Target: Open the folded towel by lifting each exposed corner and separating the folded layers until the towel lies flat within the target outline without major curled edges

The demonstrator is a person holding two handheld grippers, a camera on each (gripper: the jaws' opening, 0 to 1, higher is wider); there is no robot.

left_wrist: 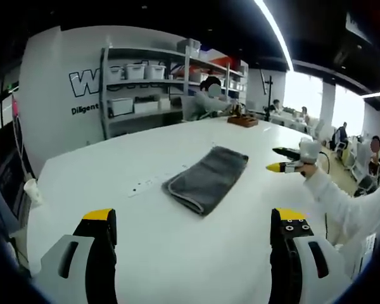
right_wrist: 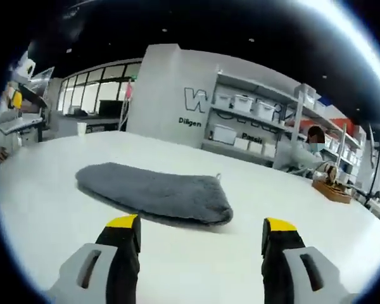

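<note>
A folded grey towel (left_wrist: 208, 178) lies on the white table (left_wrist: 114, 171), its layered edge facing the near side. My left gripper (left_wrist: 196, 221) is open, well short of the towel, nothing between its yellow-tipped jaws. In the left gripper view the right gripper (left_wrist: 290, 159) comes in from the right, held by a person's hand in a white sleeve (left_wrist: 342, 202), apart from the towel. In the right gripper view the towel (right_wrist: 155, 192) lies just ahead of my open right gripper (right_wrist: 202, 225), a small loop at its far corner.
Shelving (left_wrist: 155, 82) with white bins stands behind the table against a white wall. A wooden box (left_wrist: 243, 120) sits at the table's far edge, also seen as the wooden box (right_wrist: 332, 190). People sit at desks at the far right. A paper cup (left_wrist: 30, 189) stands beyond the left table edge.
</note>
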